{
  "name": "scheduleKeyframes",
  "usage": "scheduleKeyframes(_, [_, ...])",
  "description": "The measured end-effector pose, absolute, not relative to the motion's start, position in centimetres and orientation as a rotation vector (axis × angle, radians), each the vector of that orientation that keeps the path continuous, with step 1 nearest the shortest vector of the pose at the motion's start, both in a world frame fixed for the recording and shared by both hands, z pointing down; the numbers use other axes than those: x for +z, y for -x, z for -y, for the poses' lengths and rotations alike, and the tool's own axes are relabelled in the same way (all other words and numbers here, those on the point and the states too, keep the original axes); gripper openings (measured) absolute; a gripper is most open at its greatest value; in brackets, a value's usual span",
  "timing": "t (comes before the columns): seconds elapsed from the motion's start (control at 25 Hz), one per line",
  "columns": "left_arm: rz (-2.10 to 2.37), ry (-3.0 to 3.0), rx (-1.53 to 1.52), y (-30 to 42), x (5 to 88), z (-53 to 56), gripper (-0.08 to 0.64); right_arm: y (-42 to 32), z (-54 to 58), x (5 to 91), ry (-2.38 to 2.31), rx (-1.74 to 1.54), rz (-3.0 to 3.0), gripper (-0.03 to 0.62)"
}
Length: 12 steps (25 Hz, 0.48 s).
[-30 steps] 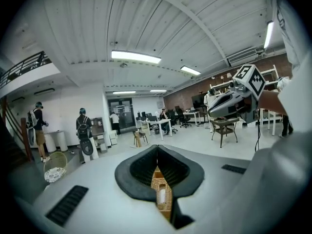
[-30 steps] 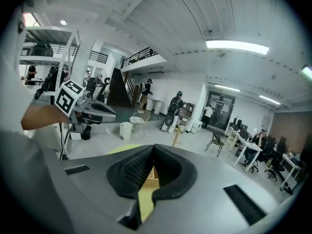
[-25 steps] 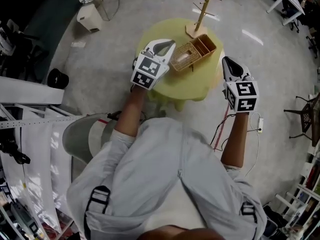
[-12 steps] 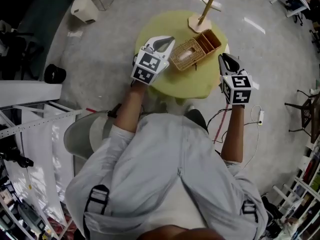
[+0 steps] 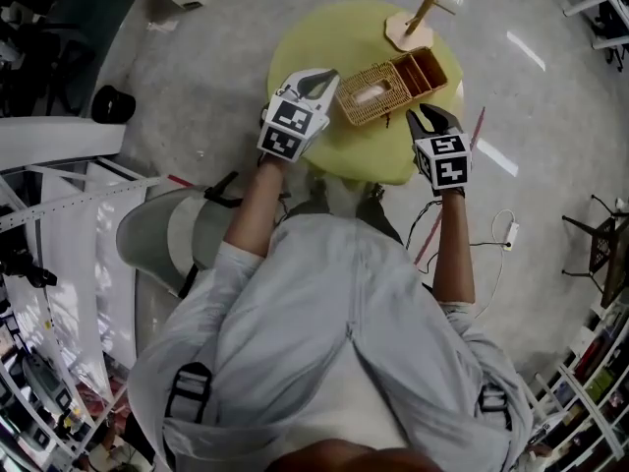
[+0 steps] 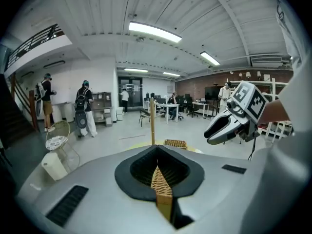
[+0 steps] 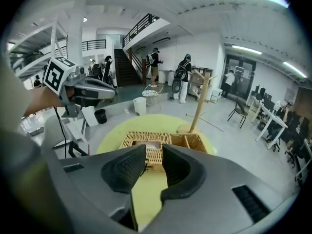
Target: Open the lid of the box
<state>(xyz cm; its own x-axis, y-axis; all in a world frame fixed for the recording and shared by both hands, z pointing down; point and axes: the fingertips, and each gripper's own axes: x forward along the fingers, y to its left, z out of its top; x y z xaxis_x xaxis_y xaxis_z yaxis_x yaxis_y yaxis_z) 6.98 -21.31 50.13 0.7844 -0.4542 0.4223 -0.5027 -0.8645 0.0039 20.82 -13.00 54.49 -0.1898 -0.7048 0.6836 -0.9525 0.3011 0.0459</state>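
Note:
A wicker box (image 5: 425, 70) stands on the round yellow table (image 5: 324, 28). Its lighter lid (image 5: 369, 94), with a white patch, lies flat beside the open brown body. My left gripper (image 5: 329, 82) is at the lid's left end, shut on a strip of the wicker edge (image 6: 161, 184). My right gripper (image 5: 425, 116) hovers at the table's near right rim, just short of the box. Its jaws are opening with nothing between them. In the right gripper view the lid (image 7: 146, 143) and the open body (image 7: 192, 141) lie just beyond the right gripper (image 7: 154, 155).
A wooden stand with a pole (image 5: 425, 16) rises on the table behind the box. A grey chair (image 5: 162, 244) stands at my left, and cables and a power strip (image 5: 509, 232) lie on the floor at my right. People stand far off in the room.
My right gripper has come in from the right to the table's rim near the box, and its jaws now stand apart. My left gripper has kept its hold on the lid.

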Motion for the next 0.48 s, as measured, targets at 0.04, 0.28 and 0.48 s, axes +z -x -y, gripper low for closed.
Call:
scheduleKeyframes(0.04, [0.779, -2.844, 0.642, -7.0, 50.7, 21.3, 0.029, -20.8, 13.0, 55.4, -1.445, 0.545, 1.969, 0.126])
scheduleKeyframes(0.28, [0.838, -2.743, 0.701, -6.3, 54.1, 20.5, 0.029, -20.1, 12.4, 60.9, -1.322, 0.649, 1.972, 0.127])
scheduleKeyframes(0.48, [0.861, -2.681, 0.745, -5.6, 56.7, 20.0, 0.029, -19.5, 12.9, 64.6, -1.265, 0.732, 1.979, 0.127])
